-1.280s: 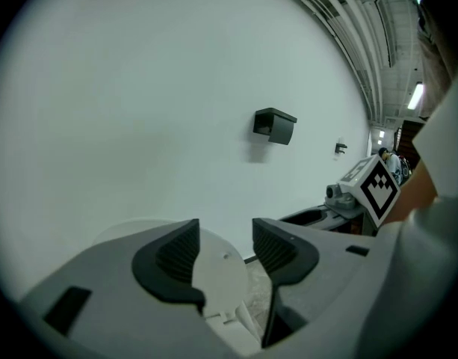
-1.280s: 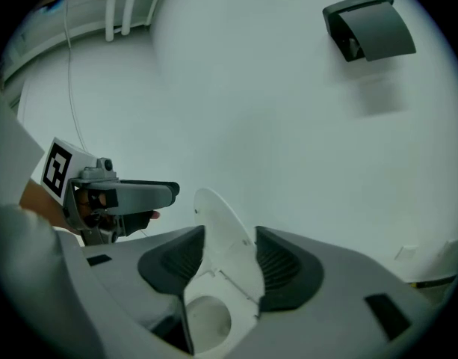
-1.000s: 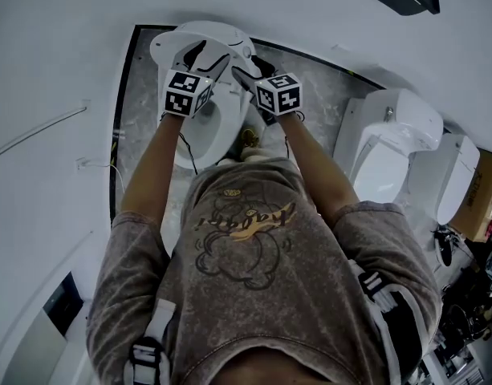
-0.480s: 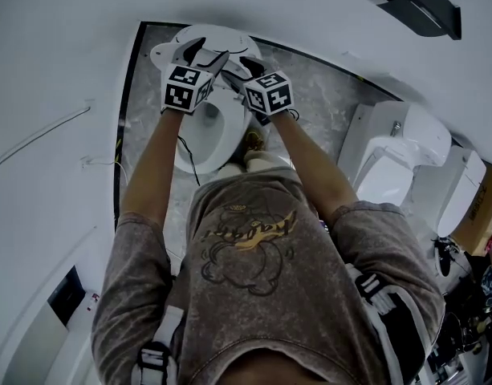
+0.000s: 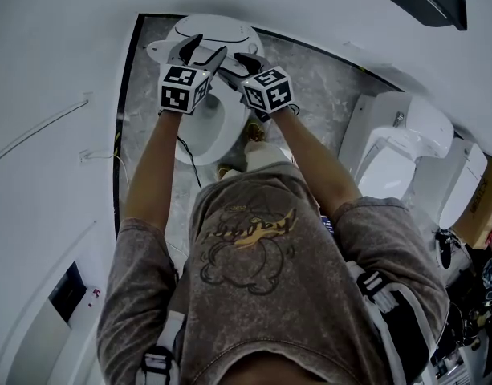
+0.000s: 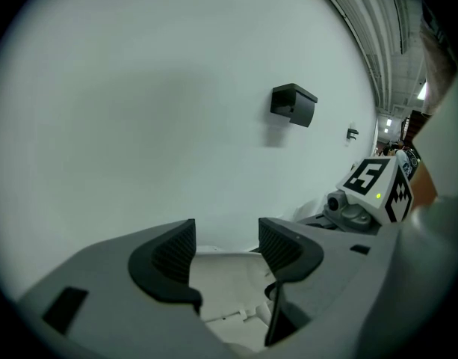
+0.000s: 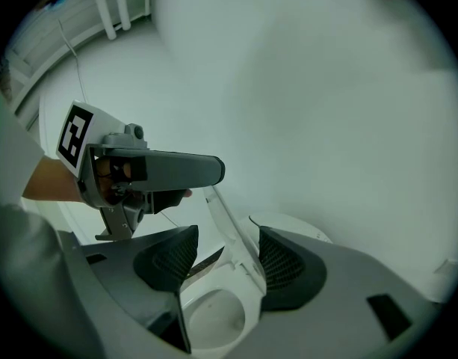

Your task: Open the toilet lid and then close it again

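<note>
Grey stone floor surrounds the toilet at 12 o'clock. Its lid stands half-raised inside your right claw, jaws wide and seemingly not touching it. Your left claw gapes empty. Steady the edge and move it slowly so it doesn't drop.

Two hand-held grippers, open toilet

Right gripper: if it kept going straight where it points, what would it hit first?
Most likely the raised toilet lid: its edge stands between the right gripper's open tongs, nearer the right one. How far ahead it sits is hard to judge.
</note>
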A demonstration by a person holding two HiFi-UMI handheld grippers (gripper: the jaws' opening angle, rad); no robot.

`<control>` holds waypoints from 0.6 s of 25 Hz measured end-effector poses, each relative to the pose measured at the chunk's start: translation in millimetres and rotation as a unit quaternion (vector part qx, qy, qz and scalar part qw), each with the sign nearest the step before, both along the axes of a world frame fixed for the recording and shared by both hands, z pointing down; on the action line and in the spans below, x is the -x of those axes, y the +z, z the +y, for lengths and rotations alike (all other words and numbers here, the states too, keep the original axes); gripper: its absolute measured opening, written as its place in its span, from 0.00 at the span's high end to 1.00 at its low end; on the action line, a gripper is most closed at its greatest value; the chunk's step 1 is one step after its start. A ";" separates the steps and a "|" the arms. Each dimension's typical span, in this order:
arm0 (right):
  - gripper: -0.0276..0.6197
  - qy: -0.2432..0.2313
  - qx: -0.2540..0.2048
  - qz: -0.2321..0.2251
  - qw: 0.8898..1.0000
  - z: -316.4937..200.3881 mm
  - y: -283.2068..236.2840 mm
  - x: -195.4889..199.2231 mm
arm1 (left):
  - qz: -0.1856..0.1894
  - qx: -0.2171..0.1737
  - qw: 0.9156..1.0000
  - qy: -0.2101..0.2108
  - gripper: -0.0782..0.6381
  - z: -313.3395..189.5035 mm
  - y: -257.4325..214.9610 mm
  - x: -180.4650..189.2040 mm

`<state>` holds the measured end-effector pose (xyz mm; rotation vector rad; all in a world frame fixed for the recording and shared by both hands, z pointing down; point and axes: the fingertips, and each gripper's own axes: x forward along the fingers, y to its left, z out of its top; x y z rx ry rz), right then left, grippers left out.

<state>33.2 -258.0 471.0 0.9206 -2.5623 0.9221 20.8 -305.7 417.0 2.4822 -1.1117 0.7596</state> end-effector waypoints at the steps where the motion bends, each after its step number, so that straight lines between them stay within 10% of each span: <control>1: 0.54 -0.001 -0.001 0.000 1.000 6.5 -1.5 2.9 | 0.004 -0.001 1.000 -0.001 0.52 6.7 -1.8 2.4; 15: 0.54 -0.048 0.000 0.038 0.998 149.7 4.5 65.3 | 0.036 -0.011 0.999 -0.027 0.52 160.5 7.1 66.1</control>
